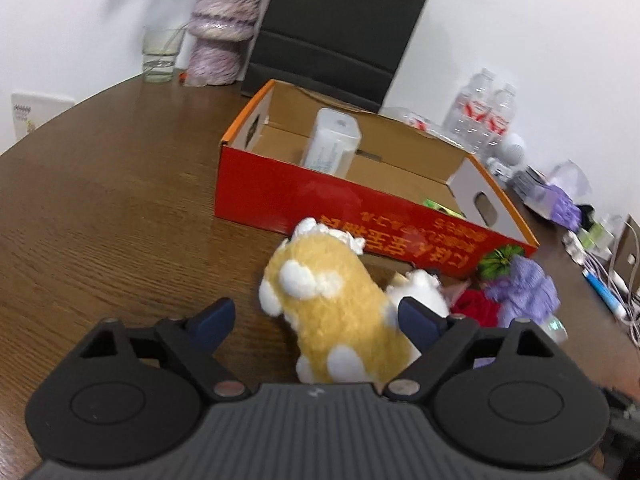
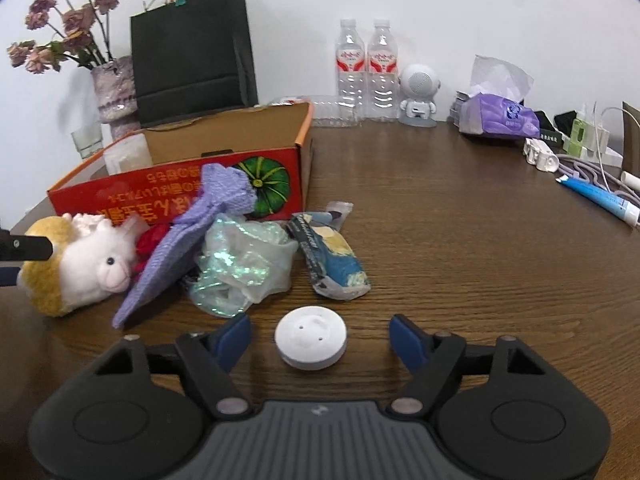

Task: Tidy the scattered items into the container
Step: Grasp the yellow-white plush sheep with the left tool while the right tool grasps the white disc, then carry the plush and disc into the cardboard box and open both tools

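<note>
A red and orange cardboard box [image 1: 320, 204] stands open on the brown table, with a white bottle [image 1: 334, 142] lying inside; it also shows in the right wrist view [image 2: 192, 184]. A tan and white alpaca plush [image 1: 340, 312] lies in front of it, between the fingers of my open left gripper [image 1: 316, 316]; the right finger touches it. The plush also shows in the right wrist view [image 2: 80, 264]. My right gripper [image 2: 320, 336] is open around a white round disc [image 2: 310, 338]. A purple cloth [image 2: 192, 236], a crumpled iridescent wrapper [image 2: 240, 268] and a blue snack packet [image 2: 332, 256] lie beyond.
A black paper bag [image 2: 192, 64], a vase of dried flowers [image 2: 114, 88] and a glass [image 1: 160, 56] stand behind the box. Two water bottles [image 2: 366, 68], a small white robot figure [image 2: 418, 94], a tissue pack [image 2: 500, 116], cables and a blue tube [image 2: 600, 196] line the right side.
</note>
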The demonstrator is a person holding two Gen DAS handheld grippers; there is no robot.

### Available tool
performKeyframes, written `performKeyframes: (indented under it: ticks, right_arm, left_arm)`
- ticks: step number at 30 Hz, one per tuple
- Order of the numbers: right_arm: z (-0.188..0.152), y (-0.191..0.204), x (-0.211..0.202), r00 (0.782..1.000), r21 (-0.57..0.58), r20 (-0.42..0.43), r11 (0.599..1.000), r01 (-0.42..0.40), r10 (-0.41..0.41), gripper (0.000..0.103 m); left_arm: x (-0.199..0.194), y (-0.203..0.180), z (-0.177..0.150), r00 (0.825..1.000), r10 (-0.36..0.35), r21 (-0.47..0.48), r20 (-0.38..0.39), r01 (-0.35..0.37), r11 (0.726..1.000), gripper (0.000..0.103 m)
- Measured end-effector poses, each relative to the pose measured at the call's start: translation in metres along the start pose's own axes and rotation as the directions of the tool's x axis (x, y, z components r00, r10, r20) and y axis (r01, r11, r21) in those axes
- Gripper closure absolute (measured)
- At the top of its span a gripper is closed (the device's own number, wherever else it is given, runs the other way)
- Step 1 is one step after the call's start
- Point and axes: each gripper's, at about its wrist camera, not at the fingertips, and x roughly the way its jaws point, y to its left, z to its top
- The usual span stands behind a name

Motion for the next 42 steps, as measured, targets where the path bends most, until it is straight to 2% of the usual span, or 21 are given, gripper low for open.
performKeyframes:
  ticks: [1, 3, 5, 9, 13, 23, 31, 42]
  right_arm:
    - [0.0, -0.001, 0.002, 1.0, 0.007, -0.005, 1.0, -0.005, 0.005, 0.036]
    - [0.0, 0.0, 0.003, 1.0, 0.004, -0.002, 1.0, 0.001, -0.001, 0.041]
    - [0.0, 0.002, 0.005, 1.0, -0.007, -0.002, 1.0, 0.009, -0.009, 0.044]
    - [-0.001, 0.008, 0.006, 1.0, -0.052, -0.001, 0.998, 0.026, -0.026, 0.051]
    - [-0.003, 0.012, 0.004, 1.0, -0.074, 0.007, 0.997, 0.014, -0.013, 0.065]
    - [-0.005, 0.014, -0.006, 1.0, -0.05, 0.019, 0.999, -0.017, 0.018, 0.065]
    - [0.002, 0.023, -0.022, 0.998, -0.054, 0.055, 0.998, -0.019, 0.022, 0.065]
    - [0.015, 0.038, -0.051, 0.991, -0.076, 0.126, 0.997, -0.024, 0.033, 0.065]
  left_arm:
    - [0.003, 0.0, 0.002, 1.0, 0.007, -0.011, -0.005, -0.007, 1.0, 0.013]
    - [0.011, -0.002, 0.006, 1.0, 0.013, -0.029, -0.02, -0.014, 0.999, 0.023]
    - [0.019, -0.003, 0.007, 0.999, 0.001, -0.027, -0.044, -0.003, 1.0, 0.026]
    - [0.017, -0.005, 0.004, 0.999, -0.002, 0.003, -0.04, 0.002, 1.0, 0.032]
    - [0.008, 0.001, -0.001, 1.0, -0.011, 0.0, -0.026, 0.011, 1.0, 0.039]
    - [-0.015, 0.02, -0.005, 0.999, -0.043, -0.029, 0.008, 0.043, 0.999, 0.049]
    - [-0.031, 0.032, -0.01, 0.997, -0.082, -0.026, 0.013, 0.083, 0.996, 0.05]
    - [-0.067, 0.04, -0.007, 0.986, -0.138, -0.008, 0.09, 0.139, 0.99, 0.05]
